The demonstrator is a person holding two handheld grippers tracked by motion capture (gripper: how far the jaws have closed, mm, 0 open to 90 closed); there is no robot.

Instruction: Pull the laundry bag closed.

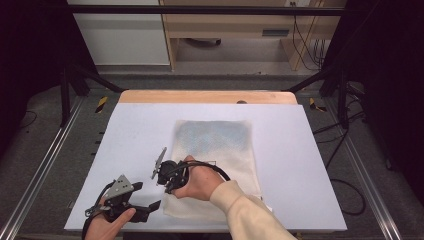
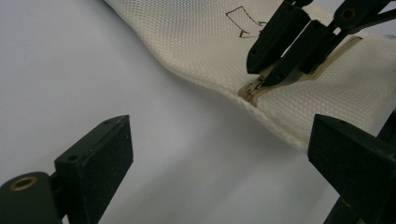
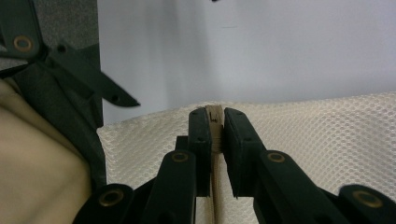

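Left gripper [image 1: 152, 206] near the table's [image 1: 310, 165] front left corner, jaws spread wide and empty just beside the cream mesh zip bag [image 1: 215, 145], right gripper [image 1: 167, 187] clenched on the zipper pull [image 3: 214, 122] at the bag's near left edge

Mesh bag [image 1: 215, 150] on table [image 1: 310, 170]; right gripper [image 1: 162, 176] at bag's left edge; left gripper [image 1: 150, 210] left of bag

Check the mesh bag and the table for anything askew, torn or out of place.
Nothing looks damaged. The mesh bag lies on the white table, only lifted and rippled at its near corner, where the right gripper is shut on the zipper. The left gripper is open beside it.
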